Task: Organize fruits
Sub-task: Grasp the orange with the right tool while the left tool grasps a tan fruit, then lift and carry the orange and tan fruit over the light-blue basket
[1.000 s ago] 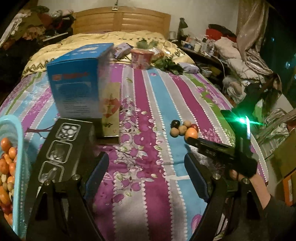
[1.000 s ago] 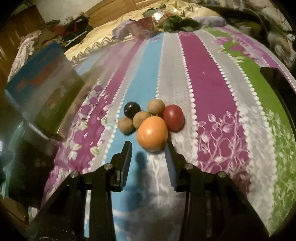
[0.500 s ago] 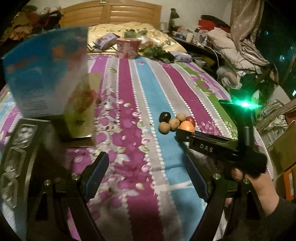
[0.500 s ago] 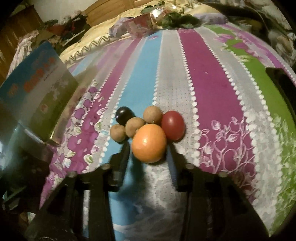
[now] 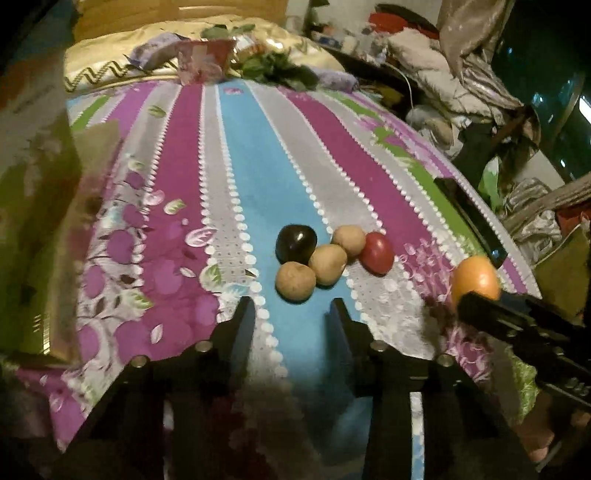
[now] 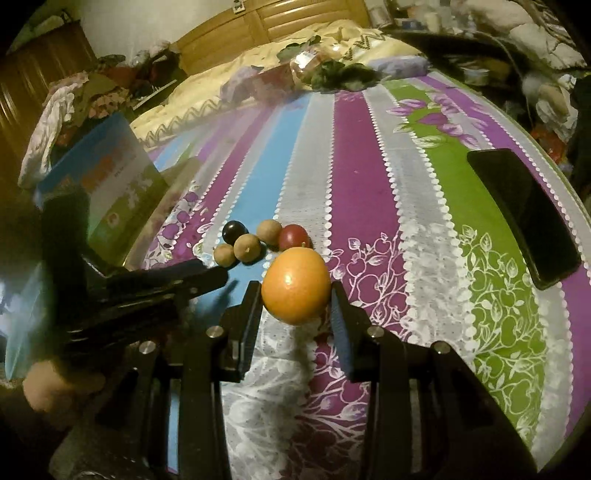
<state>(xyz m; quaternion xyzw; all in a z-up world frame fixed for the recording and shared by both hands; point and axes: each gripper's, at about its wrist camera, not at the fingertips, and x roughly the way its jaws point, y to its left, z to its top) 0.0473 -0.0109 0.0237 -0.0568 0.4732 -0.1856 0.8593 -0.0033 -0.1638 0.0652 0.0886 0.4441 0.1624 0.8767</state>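
Right tool [image 6: 295,295]: jaws closed against sides of round orange fruit [image 6: 295,290], held above striped floral bedspread [image 6: 369,184]. Left tool [image 5: 291,314]: jaws apart, empty, just short of three round tan fruits [image 5: 327,264], dark glossy round fruit [image 5: 296,243], red oval fruit [image 5: 377,252] clustered touching on bedspread. Black phone [image 6: 524,214] near bed edge.

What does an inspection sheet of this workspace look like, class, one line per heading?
Surface: striped bedspread on a bed.
Job's things: orange between the right claw's fingers; dark fruit, red fruit and three brown fruits clustered.
Clutter: phone near the edge; blue box; packets and leaves by the pillow.
Grippers: right claw shut on the orange; left claw open, short of the cluster.
Cables: nothing seen.
Surroundings: wooden headboard, piled clothes.
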